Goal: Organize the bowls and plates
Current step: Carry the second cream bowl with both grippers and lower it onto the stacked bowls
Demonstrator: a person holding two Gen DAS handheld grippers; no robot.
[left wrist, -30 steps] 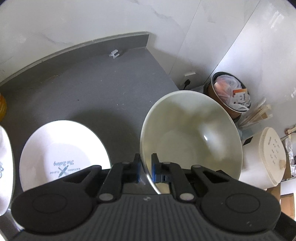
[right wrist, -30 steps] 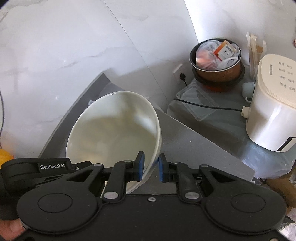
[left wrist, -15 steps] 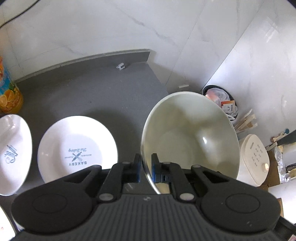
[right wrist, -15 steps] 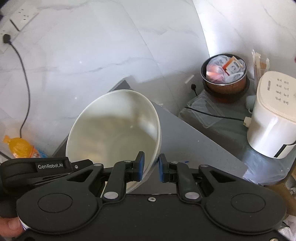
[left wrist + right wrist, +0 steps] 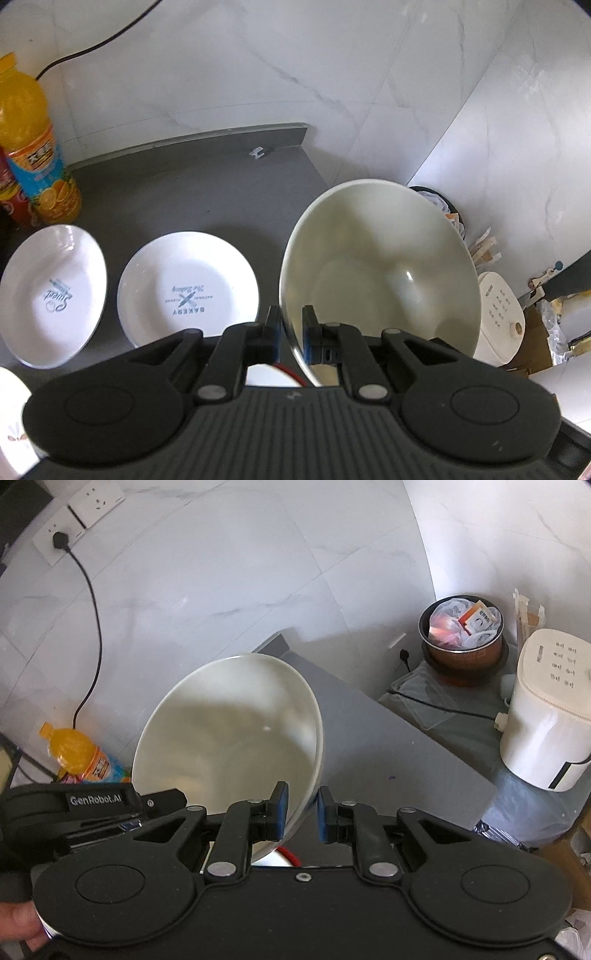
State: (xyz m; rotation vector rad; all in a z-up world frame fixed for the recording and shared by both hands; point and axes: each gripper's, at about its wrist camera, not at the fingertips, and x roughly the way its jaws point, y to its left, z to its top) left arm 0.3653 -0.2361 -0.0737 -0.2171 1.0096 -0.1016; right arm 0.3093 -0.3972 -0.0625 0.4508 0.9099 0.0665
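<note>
Carrying the bowl above the counter, left gripper and right gripper each pinched narrow on opposite rim edges; keep both level, lower together; plates lie beside.

Glossy ceramic bowl; matt grey countertop; polished marble wall.

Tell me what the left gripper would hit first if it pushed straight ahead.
The left gripper is shut on the big bowl's rim; carrying it straight on, it would probably meet the grey countertop, though depth is unclear.
</note>
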